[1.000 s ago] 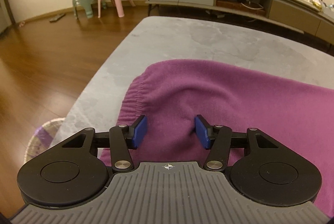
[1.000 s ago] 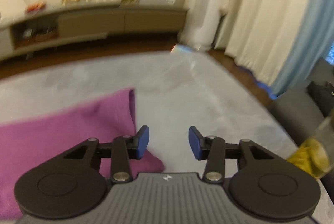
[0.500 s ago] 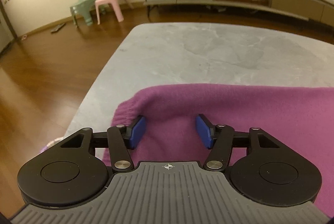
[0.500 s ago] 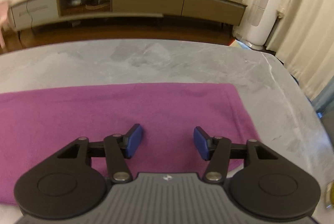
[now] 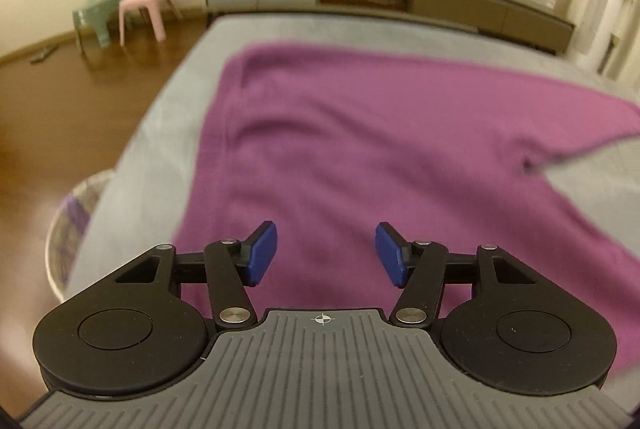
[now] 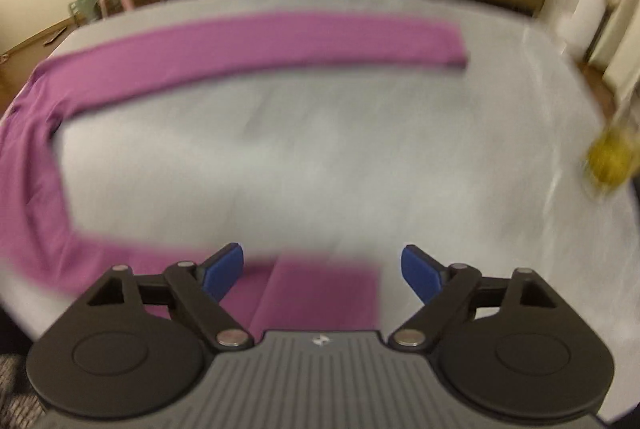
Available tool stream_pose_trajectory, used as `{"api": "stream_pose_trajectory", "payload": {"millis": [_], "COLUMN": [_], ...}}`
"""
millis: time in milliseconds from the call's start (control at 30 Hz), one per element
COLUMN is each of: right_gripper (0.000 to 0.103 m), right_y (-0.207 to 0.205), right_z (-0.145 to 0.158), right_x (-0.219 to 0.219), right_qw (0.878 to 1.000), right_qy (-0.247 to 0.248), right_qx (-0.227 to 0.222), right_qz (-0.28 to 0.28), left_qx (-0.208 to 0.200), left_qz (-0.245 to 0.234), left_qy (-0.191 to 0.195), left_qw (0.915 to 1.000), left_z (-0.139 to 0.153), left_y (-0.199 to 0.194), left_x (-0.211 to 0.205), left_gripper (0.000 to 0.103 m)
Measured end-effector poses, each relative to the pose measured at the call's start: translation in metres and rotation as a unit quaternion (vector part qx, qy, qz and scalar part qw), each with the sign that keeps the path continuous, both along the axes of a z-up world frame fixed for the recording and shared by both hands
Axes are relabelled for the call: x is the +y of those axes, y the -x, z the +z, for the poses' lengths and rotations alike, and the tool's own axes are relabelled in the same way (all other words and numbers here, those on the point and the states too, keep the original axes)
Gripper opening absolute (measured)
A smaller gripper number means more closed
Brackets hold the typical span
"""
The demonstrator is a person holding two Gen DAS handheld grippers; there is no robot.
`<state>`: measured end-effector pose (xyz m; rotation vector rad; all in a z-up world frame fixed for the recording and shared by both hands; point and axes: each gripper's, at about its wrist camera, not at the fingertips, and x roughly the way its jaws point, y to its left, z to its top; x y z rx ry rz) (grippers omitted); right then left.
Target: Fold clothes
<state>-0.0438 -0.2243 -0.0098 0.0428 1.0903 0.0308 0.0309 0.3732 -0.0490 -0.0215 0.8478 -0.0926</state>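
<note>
— Where's the garment?

— The purple trousers (image 5: 360, 133) lie spread flat on the grey table (image 5: 168, 133), waist end toward the left edge, both legs running off to the right.

— And your left gripper (image 5: 326, 255)?

— Blue pads wide apart, gripping nothing, above the cloth near the waist.

— The right one?

— My right gripper (image 6: 322, 271) is spread wide too, empty, over the end of the near leg. The far leg lies well apart across the table. This view is blurred.
</note>
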Motion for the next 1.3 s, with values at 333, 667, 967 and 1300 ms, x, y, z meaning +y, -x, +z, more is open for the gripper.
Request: {"api": "stream_pose_trajectory", "payload": {"millis": [333,667,967,1300], "right_gripper": [0.007,0.015,0.075,0.001], "right_y": [-0.018,0.090,0.118,0.048], "right_z": [-0.019,0.082,0.040,-0.037], "right_x": [0.042,0.015,-0.069,-0.091], "right_qw": [0.989,0.950,0.986,0.994], "right_qy": [0.135,0.160,-0.036,-0.072], "right_qx": [-0.012,-0.247,-0.162,0.035], "right_qz": [0.064,0.100,-0.019,-0.078], "left_qx": [0.034,0.043,0.053,0.054], "left_qz": [0.007,0.025,0.016,0.017], "left_qy": [-0.036,-0.038,-0.060,-0.051], "left_qw": [0.9988,0.9981,0.9967,0.9971], "left_z": [-0.029,-0.029,-0.027,-0.027], "left_y": [0.011,0.021,0.018,0.017], "left_x": [-0.006,0.018,0.014,0.019], "left_gripper": [0.049,0.052,0.053,0.056]}}
